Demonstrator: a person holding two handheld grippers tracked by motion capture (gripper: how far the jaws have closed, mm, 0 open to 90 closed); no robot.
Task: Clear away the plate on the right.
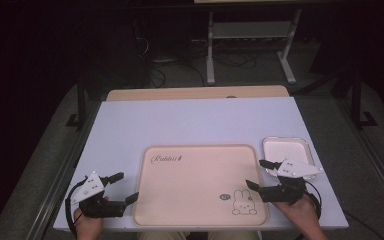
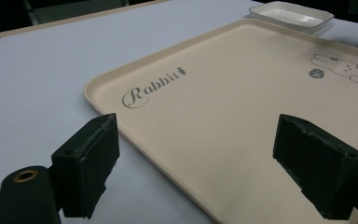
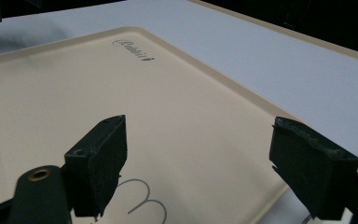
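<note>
2 hand-held grippers flanked a beige tray (image 1: 200, 182) at the table's (image 1: 190, 120) near edge: left gripper (image 1: 122, 187) & right gripper (image 1: 258, 174), jaws spread wide, both empty. White dish (image 1: 286, 150) sat beside tray's far-right corner.

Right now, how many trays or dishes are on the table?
2. A large beige tray with a rabbit drawing lies between the left gripper and the right gripper. A small white dish sits just off its far right corner.
</note>
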